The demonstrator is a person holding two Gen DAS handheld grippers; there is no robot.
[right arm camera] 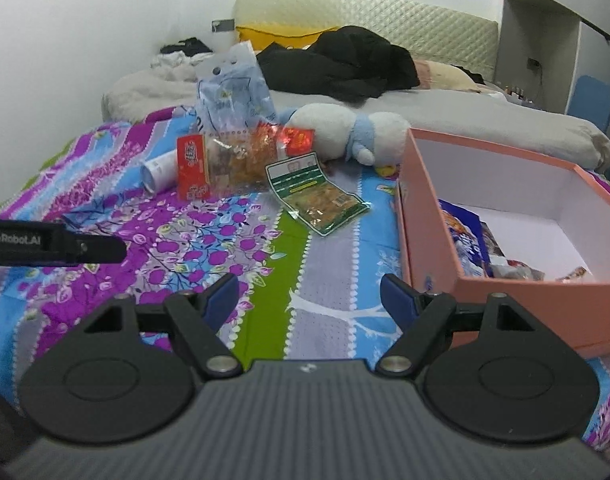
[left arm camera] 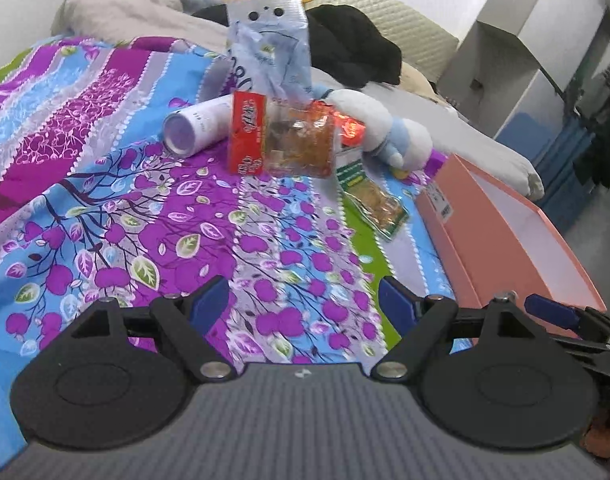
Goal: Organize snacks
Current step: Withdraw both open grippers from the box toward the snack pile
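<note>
The snacks lie in a small heap on the flowered bedsheet (right arm camera: 265,280), at the far middle of the bed. A red snack pack (right arm camera: 192,168) stands at the left of the heap, and a clear bag with orange pieces (right arm camera: 241,160) leans just beside it on the right. Behind them a tall pale blue bag (right arm camera: 235,84) stands upright. A green and white snack pack (right arm camera: 317,194) lies flat on the sheet, a little nearer and to the right of the heap. A white tube (right arm camera: 159,170) lies on its side to the left of the red pack, touching or almost touching it.

At the right stands a pink box (right arm camera: 433,216), open on top, with white inner walls. Inside it, at the near left corner, some snack packs (right arm camera: 469,240) already lie. A white and blue plush toy (right arm camera: 345,130) lies behind the snacks, near the far left corner of the box.

The left gripper (left arm camera: 303,300) hangs over the sheet with its tongs wide apart and nothing between them. The right gripper (right arm camera: 309,294) is also apart and empty, near the box's near left corner. Far away, a black garment (right arm camera: 345,62) and a yellow pillow (right arm camera: 273,34) lie against the headboard.
</note>
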